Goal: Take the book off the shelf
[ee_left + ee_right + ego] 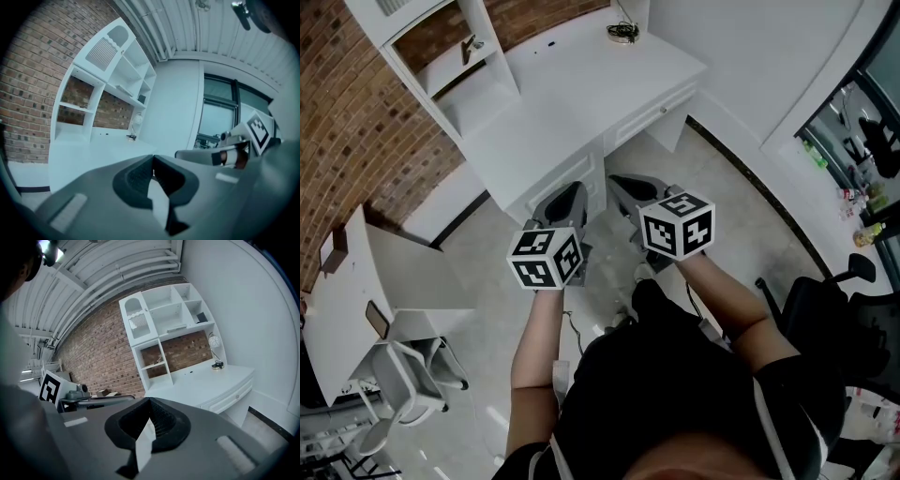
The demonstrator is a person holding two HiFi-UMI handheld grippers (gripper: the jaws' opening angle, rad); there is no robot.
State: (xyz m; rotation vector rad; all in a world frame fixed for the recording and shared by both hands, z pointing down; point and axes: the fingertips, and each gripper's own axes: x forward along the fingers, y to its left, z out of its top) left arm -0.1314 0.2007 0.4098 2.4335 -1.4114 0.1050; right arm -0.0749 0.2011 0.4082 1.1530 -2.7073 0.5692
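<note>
A white shelf unit [164, 319] stands on a white desk [572, 103] against the brick wall. On its upper shelves a thin flat book [176, 328] lies on its side, and a small dark book [201, 317] stands in the compartment to its right. Both also show in the left gripper view, the flat book [123, 89] and the dark book [142, 99]. My left gripper [565, 202] and right gripper [630, 192] are side by side in front of the desk, well short of the shelves. Both are shut with nothing between the jaws.
A small dark object [623, 33] sits at the desk's far end beside a round white lamp [214, 341]. A black office chair [825, 300] stands to my right. A second white desk with a white chair [403, 375] is to my left. Glass panels [218, 117] line the right wall.
</note>
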